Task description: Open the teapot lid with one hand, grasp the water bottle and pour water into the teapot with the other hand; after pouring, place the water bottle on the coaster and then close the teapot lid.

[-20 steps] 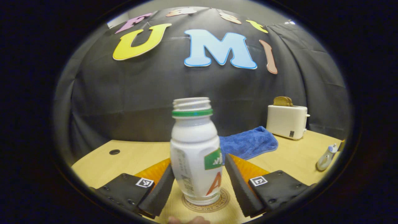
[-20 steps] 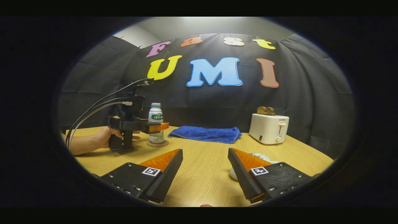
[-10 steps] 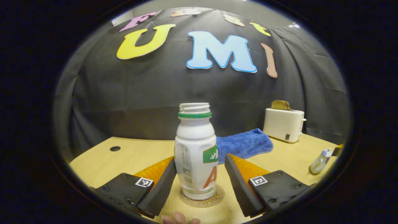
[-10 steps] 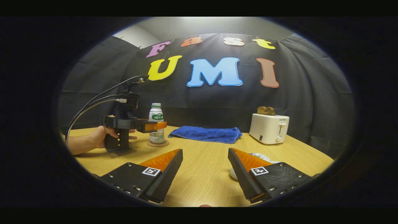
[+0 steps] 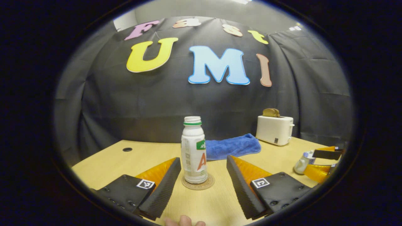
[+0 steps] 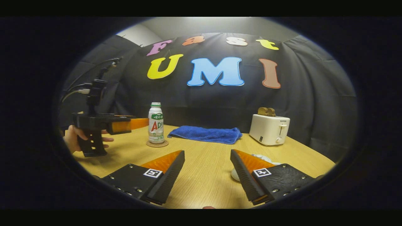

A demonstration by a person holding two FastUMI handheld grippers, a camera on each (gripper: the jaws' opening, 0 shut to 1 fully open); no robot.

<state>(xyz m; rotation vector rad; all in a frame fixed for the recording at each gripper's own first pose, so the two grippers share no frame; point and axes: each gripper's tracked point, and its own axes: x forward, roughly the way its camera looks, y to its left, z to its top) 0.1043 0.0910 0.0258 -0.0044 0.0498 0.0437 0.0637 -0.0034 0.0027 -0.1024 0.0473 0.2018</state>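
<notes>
Standing upright on coaster (image 5: 198, 185), water bottle (image 5: 194, 150); both grippers gaping, empty; teapot (image 5: 302, 160) apparently lidless.

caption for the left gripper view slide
Open left gripper facing the uncapped water bottle standing on its coaster.

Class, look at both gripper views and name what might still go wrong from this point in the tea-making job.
1. The water bottle stands uncapped on the coaster. The left gripper, jaws open, sits close in front, so a forward nudge could tip it and spill whatever is left.
2. The teapot sits near the table's right edge, beside the right gripper. A clumsy lid closing might push it off.
</notes>
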